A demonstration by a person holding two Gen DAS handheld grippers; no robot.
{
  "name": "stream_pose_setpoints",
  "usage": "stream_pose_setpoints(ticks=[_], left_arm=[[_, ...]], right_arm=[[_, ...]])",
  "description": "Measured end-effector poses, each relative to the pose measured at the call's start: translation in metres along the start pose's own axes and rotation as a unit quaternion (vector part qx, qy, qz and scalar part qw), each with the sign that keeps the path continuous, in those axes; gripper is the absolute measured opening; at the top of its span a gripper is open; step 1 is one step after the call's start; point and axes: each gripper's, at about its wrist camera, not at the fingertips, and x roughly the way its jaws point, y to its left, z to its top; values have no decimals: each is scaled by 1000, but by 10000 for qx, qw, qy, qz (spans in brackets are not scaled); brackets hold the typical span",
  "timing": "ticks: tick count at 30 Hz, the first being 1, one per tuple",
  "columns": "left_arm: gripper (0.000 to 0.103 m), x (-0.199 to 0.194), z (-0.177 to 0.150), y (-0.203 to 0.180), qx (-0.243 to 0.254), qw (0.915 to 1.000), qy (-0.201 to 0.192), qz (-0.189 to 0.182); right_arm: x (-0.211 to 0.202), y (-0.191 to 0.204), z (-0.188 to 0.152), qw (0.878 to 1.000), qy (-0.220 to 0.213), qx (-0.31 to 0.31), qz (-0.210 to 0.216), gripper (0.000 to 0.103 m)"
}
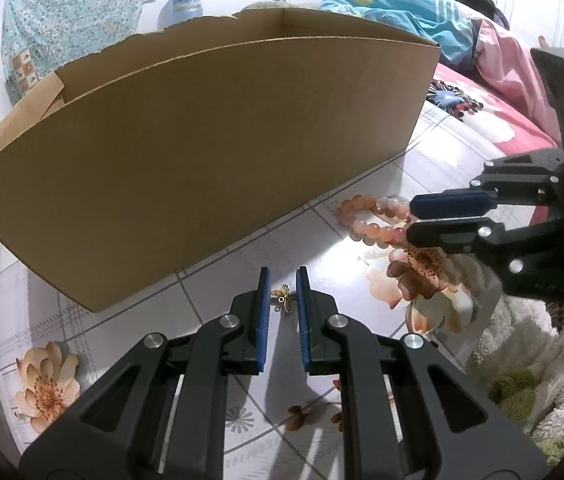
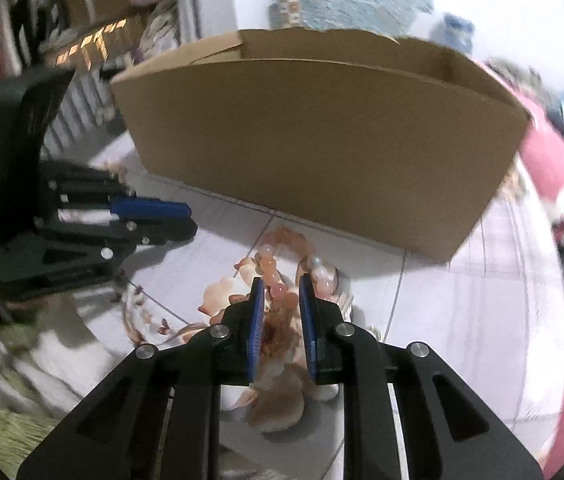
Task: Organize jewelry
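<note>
Floral tabletop (image 1: 210, 360) carries a box (image 1: 202, 152) filling mid-frame, its inside hidden. My left jaws (image 1: 283, 288) spread around a charm (image 1: 283, 298); right jaws (image 2: 281, 292) spread over blurred beads (image 2: 278, 268).

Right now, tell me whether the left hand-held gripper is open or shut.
Open. The left hand-held gripper shows a clear gap between its blue pads, with the small gold butterfly charm lying on the floor between them, not pinched.

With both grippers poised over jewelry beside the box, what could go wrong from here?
The left gripper straddles a tiny butterfly charm; flat on the tablecloth, it may slip out. The right gripper frames one strand of the bead bracelet, which may drag or snag on the cardboard box.
</note>
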Motion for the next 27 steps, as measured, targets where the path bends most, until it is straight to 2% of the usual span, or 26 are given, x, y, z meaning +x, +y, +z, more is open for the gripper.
stream_pose_setpoints(ticks=[4,6,8,14,21,23,27], left_arm=[[12,1,-1,1,-35,10000,-2,-1],[12,2,-1,1,-64,10000,-5,-9],[11,3,-2,2,-87,10000,0,-12],[12,5,-3,5,-138,9999,-17,-20],[11,6,-4,6,-137,9999,-31,-28],[11,6,-4,5,-140,9999,-33,-28],[11,6,-4,5,-136,9999,-37,-25]], right_arm=[[10,8,4,9988,215,-385,-224,16],[13,7,5,9986,261,-430,-189,10],[10,6,8,9991,197,-348,-114,9],[-8,6,14,9982,-124,-15,582,9],[-4,19,0,9929,192,20,1176,10],[-8,17,-2,9928,163,51,1183,10],[-14,-5,-5,9949,45,405,919,11]])
